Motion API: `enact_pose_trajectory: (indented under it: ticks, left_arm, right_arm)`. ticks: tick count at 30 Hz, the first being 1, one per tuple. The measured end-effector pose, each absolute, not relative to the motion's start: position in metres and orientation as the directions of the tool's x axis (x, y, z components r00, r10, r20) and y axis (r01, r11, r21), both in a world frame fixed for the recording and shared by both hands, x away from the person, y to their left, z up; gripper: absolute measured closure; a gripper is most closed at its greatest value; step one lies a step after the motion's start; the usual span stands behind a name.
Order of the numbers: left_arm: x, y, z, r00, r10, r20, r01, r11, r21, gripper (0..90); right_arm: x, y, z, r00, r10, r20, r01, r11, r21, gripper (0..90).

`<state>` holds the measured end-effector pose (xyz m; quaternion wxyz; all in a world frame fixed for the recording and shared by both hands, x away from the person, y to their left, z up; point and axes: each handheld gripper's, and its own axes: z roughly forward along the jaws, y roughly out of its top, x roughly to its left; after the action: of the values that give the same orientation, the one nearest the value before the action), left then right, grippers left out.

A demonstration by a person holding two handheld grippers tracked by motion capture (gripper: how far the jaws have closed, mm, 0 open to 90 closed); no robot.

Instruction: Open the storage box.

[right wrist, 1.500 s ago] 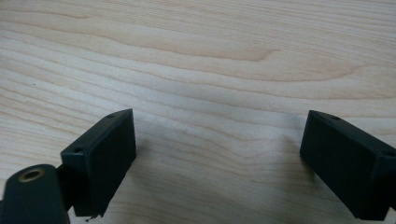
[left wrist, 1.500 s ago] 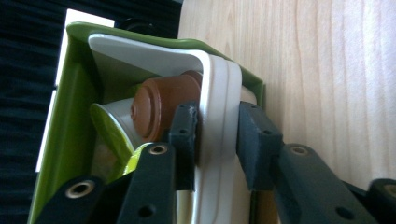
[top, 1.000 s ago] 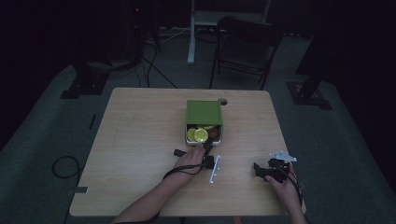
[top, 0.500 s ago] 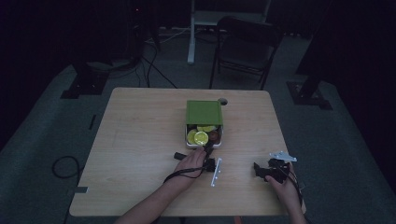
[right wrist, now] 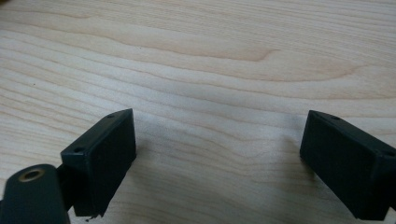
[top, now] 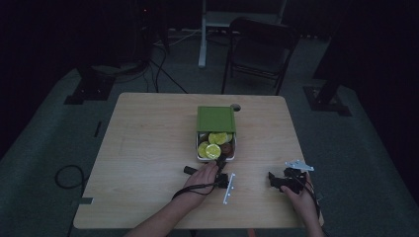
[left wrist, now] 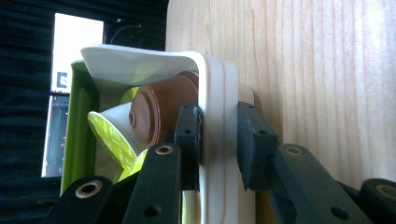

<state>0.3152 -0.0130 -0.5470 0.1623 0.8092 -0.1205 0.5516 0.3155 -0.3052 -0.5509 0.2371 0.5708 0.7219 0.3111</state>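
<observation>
L gripper (left wrist: 218,140) clamps box (left wrist: 215,93) wall; capsules (left wrist: 159,107) partly hidden.

Left hand-held gripper (left wrist: 218,140) clamped, right hand-held gripper (right wrist: 219,158) wide open.

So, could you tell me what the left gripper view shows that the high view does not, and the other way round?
Left gripper view alone: the left gripper shut on the white box wall, one pad inside and one outside, beside a brown capsule. High view alone: the right gripper resting apart on the table, the green lid slid back, a chair behind. Both: box, lime capsules, wooden tabletop.
</observation>
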Motion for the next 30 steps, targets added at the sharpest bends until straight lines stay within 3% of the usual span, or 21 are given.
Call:
enact_pose_trajectory:
  ticks: [30]
  left_arm:
    - [0.275, -0.012, -0.548, 0.38, -0.019, 0.925, -0.391, -0.91, 0.141, 72.7]
  right_arm:
    - [0.316, -0.305, -0.551, -0.236, 0.972, 0.013, 0.677, 0.154, 0.72, 10.2]
